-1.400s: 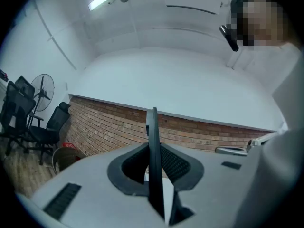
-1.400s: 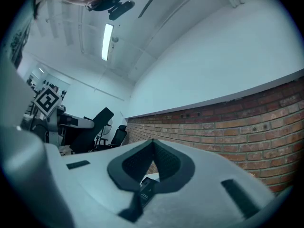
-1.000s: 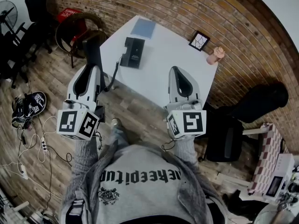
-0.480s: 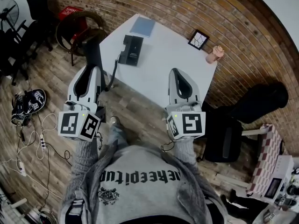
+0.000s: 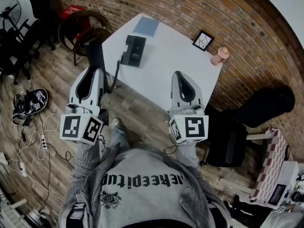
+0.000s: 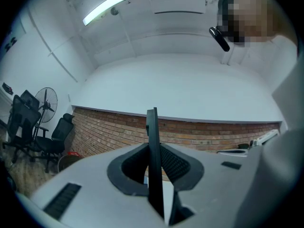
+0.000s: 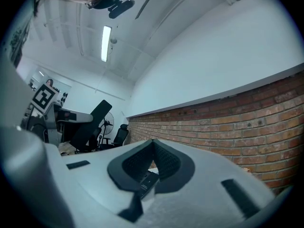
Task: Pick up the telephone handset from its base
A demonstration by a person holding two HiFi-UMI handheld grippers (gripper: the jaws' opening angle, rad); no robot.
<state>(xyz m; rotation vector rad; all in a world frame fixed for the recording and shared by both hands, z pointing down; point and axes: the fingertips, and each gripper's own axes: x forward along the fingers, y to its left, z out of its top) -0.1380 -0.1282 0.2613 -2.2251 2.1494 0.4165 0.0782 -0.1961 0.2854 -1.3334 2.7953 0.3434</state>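
The black telephone base (image 5: 134, 51) lies on the white table (image 5: 166, 56), near its left edge. My left gripper (image 5: 94, 70) hangs over the floor to the left of the table and is shut on the black handset (image 5: 97, 55), which sticks out beyond the jaws. In the left gripper view the handset (image 6: 152, 141) stands as a thin upright slab clamped by my left gripper (image 6: 153, 148). A dark cord (image 5: 116, 75) runs from the handset to the base. My right gripper (image 5: 182, 75) is at the table's near edge, shut and empty (image 7: 153, 142).
A blue notebook (image 5: 146, 28), a small picture frame (image 5: 203, 41) and a pink object (image 5: 219, 56) are on the table. Chairs (image 5: 80, 26) stand at the far left, a dark chair (image 5: 232, 137) at the right. Shoes (image 5: 29, 106) and cables lie on the floor.
Both grippers have barely shifted. The handset stays clamped in the left gripper, off the base.
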